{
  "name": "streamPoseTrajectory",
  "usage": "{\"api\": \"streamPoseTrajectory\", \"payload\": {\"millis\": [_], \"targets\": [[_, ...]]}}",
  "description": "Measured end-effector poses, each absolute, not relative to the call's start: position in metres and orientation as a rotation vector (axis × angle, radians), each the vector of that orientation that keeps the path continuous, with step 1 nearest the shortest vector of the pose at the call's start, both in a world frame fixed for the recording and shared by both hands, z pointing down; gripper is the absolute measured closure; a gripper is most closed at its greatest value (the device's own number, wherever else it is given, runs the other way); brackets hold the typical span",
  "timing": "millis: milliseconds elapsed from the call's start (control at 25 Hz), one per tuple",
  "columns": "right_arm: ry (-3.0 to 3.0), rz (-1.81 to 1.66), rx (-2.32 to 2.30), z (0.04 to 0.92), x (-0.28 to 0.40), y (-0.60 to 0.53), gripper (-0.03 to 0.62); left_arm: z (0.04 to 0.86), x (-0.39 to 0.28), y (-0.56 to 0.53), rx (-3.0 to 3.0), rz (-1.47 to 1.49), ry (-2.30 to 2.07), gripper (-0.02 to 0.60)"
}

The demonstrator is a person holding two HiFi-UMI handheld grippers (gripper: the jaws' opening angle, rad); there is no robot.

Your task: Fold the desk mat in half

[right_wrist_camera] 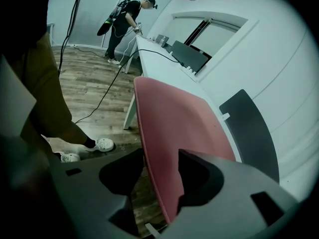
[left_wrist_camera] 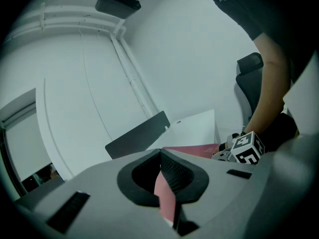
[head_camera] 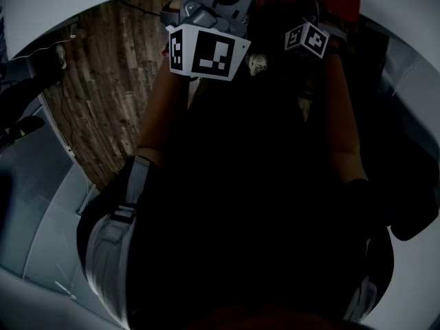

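White desk runs ahead, and my left gripper is pinching an edge of the pink desk mat to keep it raised, while my right gripper stands spread with the mat loose between its jaws, probably for a fresh hold.

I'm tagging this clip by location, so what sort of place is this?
Probably an office or lab workroom: a long white desk, a wood-plank floor with a cable trailing across it, and a black office chair.
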State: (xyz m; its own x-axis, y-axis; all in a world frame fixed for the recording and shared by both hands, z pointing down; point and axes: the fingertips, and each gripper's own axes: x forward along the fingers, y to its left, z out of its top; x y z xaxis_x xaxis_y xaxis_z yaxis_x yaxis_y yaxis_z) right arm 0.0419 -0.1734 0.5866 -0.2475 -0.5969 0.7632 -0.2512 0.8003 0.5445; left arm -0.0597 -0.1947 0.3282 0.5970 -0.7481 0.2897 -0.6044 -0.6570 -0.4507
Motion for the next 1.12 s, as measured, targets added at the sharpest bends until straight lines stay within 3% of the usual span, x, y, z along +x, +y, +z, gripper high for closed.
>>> {"api": "streamPoseTrajectory", "payload": {"millis": [160, 320, 360, 1120], "targets": [[-1.821, -0.422, 0.628, 0.584, 0.038, -0.175, 0.374, 0.328, -0.066, -0.199, -2.522, -0.669, 1.111, 0.569], [-1.831, -0.501, 0.653, 0.576, 0.033, -0.166, 0.541, 0.328, -0.067, -0.202, -2.525, -0.671, 1.115, 0.569], [-1.835, -0.51, 0.679, 0.572, 0.034, -0.165, 0.553, 0.328, -0.066, -0.203, -2.527, -0.67, 1.114, 0.569], [-1.857, -0.555, 0.807, 0.507, 0.032, -0.202, 0.556, 0.31, -0.063, -0.242, -2.516, -0.623, 1.081, 0.569]]}}
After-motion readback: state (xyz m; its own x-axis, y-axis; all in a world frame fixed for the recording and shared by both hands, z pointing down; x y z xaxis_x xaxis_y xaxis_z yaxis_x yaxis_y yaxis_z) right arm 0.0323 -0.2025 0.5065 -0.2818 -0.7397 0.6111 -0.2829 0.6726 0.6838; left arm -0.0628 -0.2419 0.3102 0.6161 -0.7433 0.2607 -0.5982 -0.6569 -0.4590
